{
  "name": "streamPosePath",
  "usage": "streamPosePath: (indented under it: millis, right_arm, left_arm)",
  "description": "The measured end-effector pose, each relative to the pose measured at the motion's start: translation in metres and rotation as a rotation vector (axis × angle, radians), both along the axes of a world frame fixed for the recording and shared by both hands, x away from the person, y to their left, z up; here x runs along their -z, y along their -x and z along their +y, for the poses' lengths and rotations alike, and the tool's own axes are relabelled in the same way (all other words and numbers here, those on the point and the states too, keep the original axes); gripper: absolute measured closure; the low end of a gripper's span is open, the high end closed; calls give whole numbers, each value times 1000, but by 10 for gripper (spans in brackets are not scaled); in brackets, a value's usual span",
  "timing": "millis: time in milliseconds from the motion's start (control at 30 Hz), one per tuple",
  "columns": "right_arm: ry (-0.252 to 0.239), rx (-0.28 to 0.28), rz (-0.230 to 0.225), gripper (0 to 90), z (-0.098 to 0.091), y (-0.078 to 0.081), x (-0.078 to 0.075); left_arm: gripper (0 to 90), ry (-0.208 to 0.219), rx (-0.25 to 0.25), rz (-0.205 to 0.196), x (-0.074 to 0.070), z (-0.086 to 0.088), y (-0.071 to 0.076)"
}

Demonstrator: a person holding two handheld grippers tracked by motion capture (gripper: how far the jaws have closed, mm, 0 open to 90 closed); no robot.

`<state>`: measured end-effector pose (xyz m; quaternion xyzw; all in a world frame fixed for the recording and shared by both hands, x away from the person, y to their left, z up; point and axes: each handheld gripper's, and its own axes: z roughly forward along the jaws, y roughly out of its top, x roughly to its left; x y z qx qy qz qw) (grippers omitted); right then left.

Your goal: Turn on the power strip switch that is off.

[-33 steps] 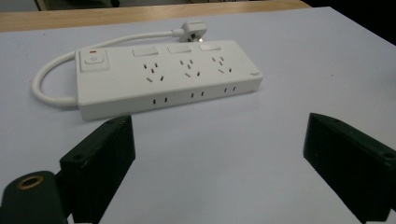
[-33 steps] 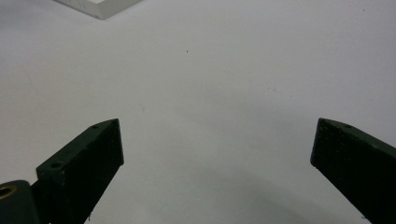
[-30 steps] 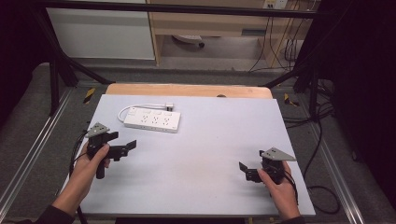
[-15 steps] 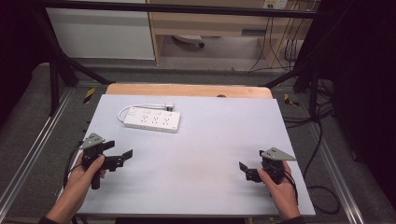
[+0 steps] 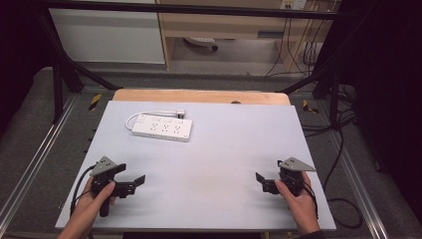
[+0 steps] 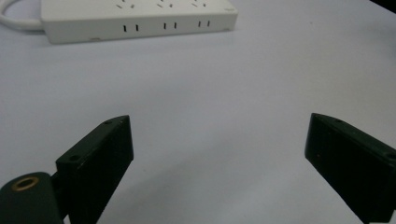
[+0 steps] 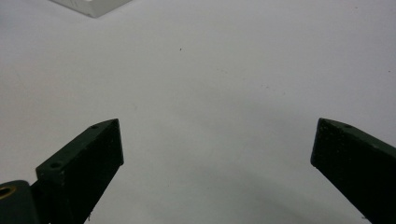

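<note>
Gaping wide with nothing between them, jaws of the left gripper (image 6: 219,158) low over the pale table (image 5: 234,144), aimed toward the white power strip (image 6: 135,18) ahead; in the high view, left gripper (image 5: 130,183) near the front left corner, held in the left hand (image 5: 92,201). Spread just as wide and just as bare, jaws of the right gripper (image 7: 217,163) over plain tabletop, with right gripper (image 5: 263,181) near the front right edge in the right hand (image 5: 298,199). Lying flat at the far left of the table, power strip (image 5: 162,127) with its white cord (image 5: 134,117) curling behind it, well apart from both grippers.
</note>
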<state>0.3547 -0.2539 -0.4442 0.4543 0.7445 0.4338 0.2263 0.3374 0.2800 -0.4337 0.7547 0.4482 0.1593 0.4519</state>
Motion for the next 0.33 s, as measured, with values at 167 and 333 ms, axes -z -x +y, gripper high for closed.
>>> streamPosePath:
  millis: [167, 333]
  right_arm:
    - [20, 44, 39, 31, -2, -4, 5]
    - [71, 100, 113, 31, -3, -13, 15]
  left_arm:
    - [79, -75, 46, 13, 5, -7, 12]
    - [80, -107, 43, 22, 9, -9, 13]
